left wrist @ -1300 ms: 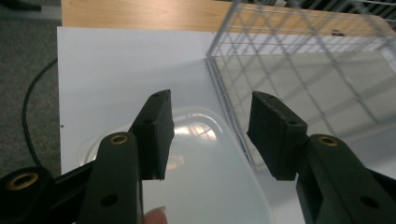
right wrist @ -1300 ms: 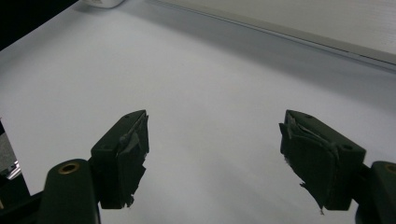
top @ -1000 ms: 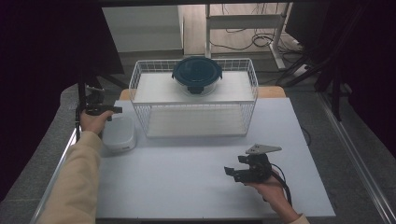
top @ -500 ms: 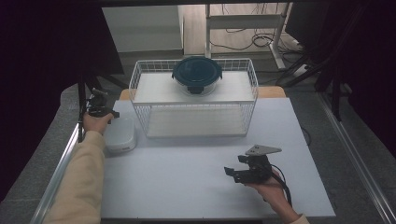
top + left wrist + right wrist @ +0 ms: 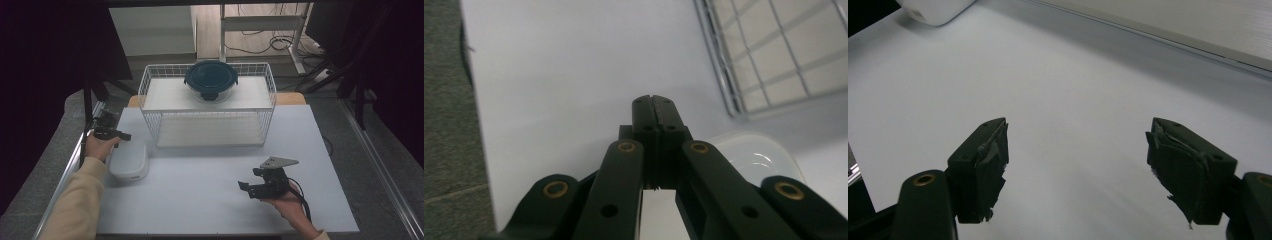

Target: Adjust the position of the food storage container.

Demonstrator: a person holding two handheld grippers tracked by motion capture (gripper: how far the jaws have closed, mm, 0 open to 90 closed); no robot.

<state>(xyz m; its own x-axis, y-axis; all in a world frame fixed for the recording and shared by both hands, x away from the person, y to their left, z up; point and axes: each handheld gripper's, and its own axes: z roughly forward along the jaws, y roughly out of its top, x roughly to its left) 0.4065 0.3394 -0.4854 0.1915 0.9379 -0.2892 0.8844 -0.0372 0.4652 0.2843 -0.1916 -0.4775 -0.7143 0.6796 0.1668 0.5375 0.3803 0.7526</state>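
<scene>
Revealing left hand-held gripper [image 5: 654, 107] shut, above container [image 5: 754, 155].

Black fingers [image 5: 653, 107] with brass rivets; cream sleeve [image 5: 75, 200].

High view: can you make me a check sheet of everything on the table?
Surface: white table, bare in the middle.
Job's things: white lidded container near the left edge, by the left tool; nothing between its jaws.
Clutter: wire basket at the back, dark blue round lidded bowl on its top shelf.
Grippers: left tool shut; right tool open, empty, above the table.
Cables: black cable trails from the right tool.
Surroundings: grey floor, dark curtains.
</scene>
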